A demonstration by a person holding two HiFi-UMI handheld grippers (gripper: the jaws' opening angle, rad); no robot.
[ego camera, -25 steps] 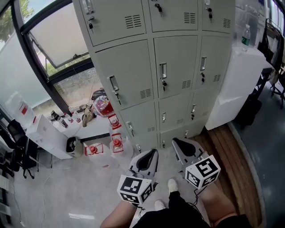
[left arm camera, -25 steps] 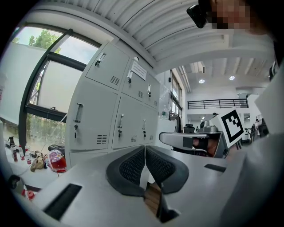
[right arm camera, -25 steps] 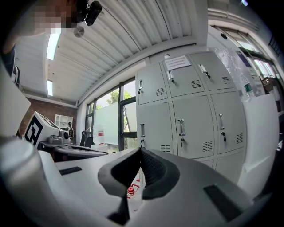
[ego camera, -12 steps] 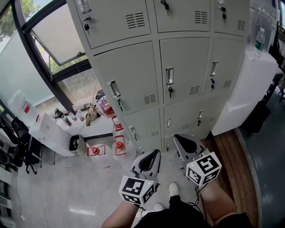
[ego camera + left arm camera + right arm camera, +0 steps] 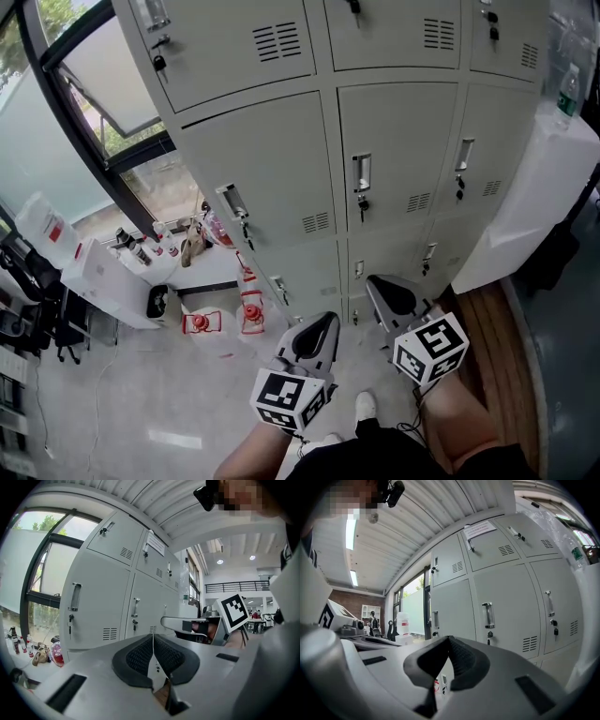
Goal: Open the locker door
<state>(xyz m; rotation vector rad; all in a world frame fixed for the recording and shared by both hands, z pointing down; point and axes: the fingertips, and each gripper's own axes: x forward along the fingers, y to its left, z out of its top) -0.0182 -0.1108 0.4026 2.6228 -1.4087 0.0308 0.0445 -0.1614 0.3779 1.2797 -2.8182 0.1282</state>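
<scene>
Locker door [image 5: 398, 159] is not yet in either claw. The left gripper [image 5: 325, 320] has its ribbed pads pressed together on nothing, and the right gripper [image 5: 374, 284] is likewise closed and empty. Both are held level, side by side, well short of the grey steel.

Beyond their tips, the middle-row door straight ahead is closed. Its upright handle [image 5: 362, 174] sits at its left edge with a key [image 5: 362, 202] hanging in the lock just below. Which door of the locker bank [image 5: 281, 253] is meant cannot be told for sure; this one lies nearest the right claw's line.

Over the last second the lockers have grown larger and slid nearer in the head view, so the person has been walking in with both claws carried forward unchanged. This looks like the approach step only: the task is barely begun, and a claw would have to spread before it could take the handle.

Far left are a window [image 5: 94, 75] and small red items [image 5: 248, 309] on the floor.
</scene>
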